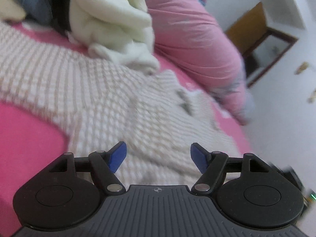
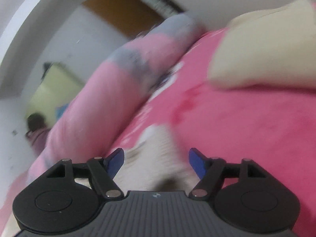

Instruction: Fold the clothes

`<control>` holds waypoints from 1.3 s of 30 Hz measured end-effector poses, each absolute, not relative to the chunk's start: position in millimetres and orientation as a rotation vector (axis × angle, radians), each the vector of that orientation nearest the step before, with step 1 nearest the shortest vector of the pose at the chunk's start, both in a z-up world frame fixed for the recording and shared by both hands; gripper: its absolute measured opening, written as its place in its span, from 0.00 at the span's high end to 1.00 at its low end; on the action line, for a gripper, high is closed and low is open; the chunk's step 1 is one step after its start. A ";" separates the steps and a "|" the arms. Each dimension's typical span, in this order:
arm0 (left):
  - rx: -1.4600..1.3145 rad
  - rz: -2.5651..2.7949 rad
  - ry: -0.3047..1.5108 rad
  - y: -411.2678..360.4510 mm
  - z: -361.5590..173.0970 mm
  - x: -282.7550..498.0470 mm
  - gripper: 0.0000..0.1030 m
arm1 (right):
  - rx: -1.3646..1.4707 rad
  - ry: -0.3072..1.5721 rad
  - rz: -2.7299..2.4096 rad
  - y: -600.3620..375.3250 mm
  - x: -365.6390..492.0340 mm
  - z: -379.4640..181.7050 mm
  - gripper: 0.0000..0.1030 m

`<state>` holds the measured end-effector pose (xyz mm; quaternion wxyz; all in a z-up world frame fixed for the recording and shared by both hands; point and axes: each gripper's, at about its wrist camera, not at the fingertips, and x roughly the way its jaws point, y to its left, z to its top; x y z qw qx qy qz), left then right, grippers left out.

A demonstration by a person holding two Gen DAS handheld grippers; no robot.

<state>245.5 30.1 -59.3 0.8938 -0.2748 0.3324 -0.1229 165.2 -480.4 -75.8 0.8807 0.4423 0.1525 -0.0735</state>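
Sweater (image 1: 102,98), knit, lies flat on pink sheet (image 1: 25,142), w/ cream garment (image 1: 110,23) at far edge. Left gripper (image 1: 158,158) & right gripper (image 2: 156,158) both spread apart, holding nothing. No legible writing.

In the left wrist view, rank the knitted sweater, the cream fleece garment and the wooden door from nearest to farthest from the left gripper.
1. Knitted sweater: spread on the bed directly under the open left gripper.
2. Cream fleece garment: crumpled beyond the sweater, upper left.
3. Wooden door: across the room, upper right.
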 end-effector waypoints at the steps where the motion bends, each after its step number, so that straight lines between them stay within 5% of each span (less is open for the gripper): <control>1: -0.539 -0.222 0.704 25.8 -61.4 251.7 0.30 | 0.931 0.310 -0.177 -488.9 157.9 -86.2 0.27; 7: -0.468 -0.097 0.704 8.9 -66.0 267.7 0.37 | 1.021 0.367 -0.159 -504.6 162.3 -112.3 0.27; 15: -0.305 0.035 0.672 -23.8 -66.5 269.2 0.93 | 0.856 0.477 -0.139 -483.3 176.3 -107.7 0.27; 24: -0.233 0.076 0.419 -16.8 -1.3 242.4 0.96 | 0.824 0.489 -0.143 -479.5 181.6 -107.1 0.26; 31: -0.154 0.168 0.619 -8.5 -56.8 255.4 0.95 | 0.810 0.488 -0.142 -474.6 181.4 -104.9 0.24; 39: -0.040 0.272 0.590 -8.9 -67.3 248.3 1.00 | 0.802 0.491 -0.140 -476.6 185.5 -105.2 0.24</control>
